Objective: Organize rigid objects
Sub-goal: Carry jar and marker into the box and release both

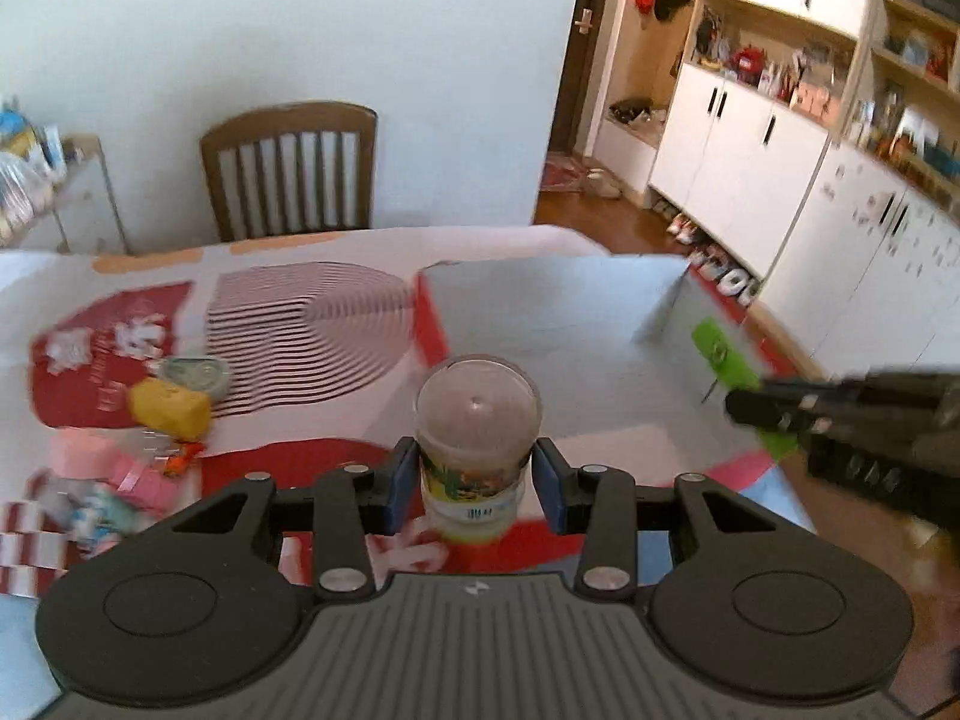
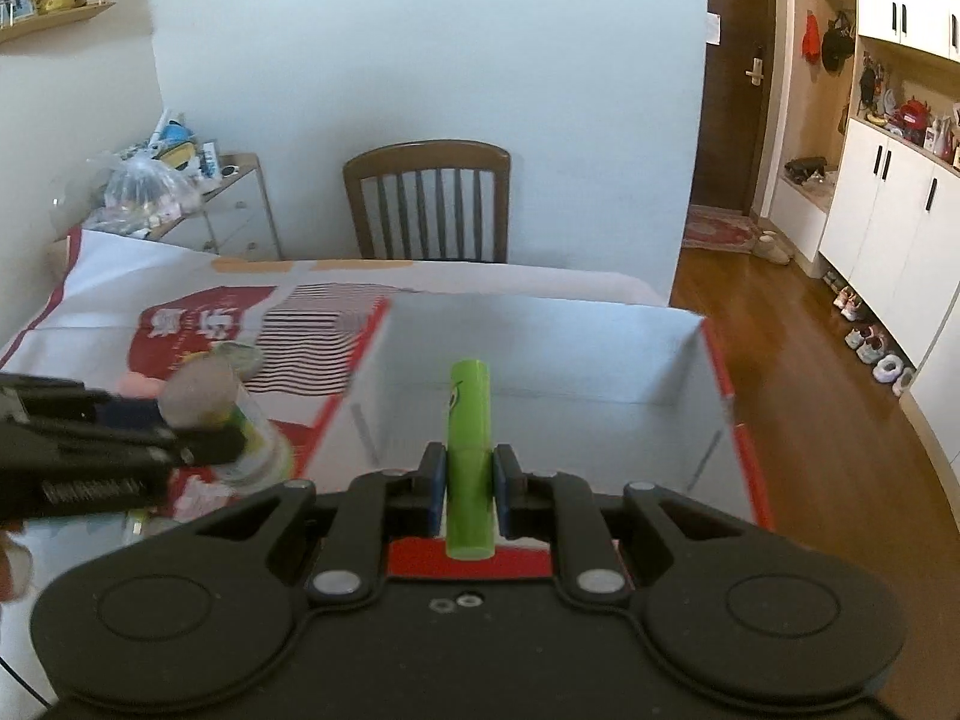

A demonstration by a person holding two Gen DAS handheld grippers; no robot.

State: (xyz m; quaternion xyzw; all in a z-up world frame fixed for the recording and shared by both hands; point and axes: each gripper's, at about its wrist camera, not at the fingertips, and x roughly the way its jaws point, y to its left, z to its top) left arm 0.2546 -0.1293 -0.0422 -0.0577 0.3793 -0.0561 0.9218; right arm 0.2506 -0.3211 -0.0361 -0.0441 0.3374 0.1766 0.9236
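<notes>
My left gripper (image 1: 477, 483) is shut on a clear-lidded plastic jar (image 1: 477, 420) with a colourful label, held upright above the table's patterned cloth. My right gripper (image 2: 470, 495) is shut on a green tube (image 2: 470, 450), which stands up between the blue pads over the near edge of an open cardboard box (image 2: 714, 372) with grey inside walls and red trim. The box (image 1: 540, 312) lies ahead and to the right in the left wrist view. There the right gripper (image 1: 750, 405) and green tube (image 1: 723, 354) show blurred at the right. The left gripper (image 2: 198, 444) and jar (image 2: 204, 396) appear at the left of the right wrist view.
A yellow block (image 1: 171, 408), a round tin (image 1: 198, 373) and pink and small packets (image 1: 126, 468) lie on the cloth at left. A wooden chair (image 2: 427, 204) stands behind the table. White cabinets (image 2: 888, 204) line the right wall; a cluttered side table (image 2: 180, 192) stands at back left.
</notes>
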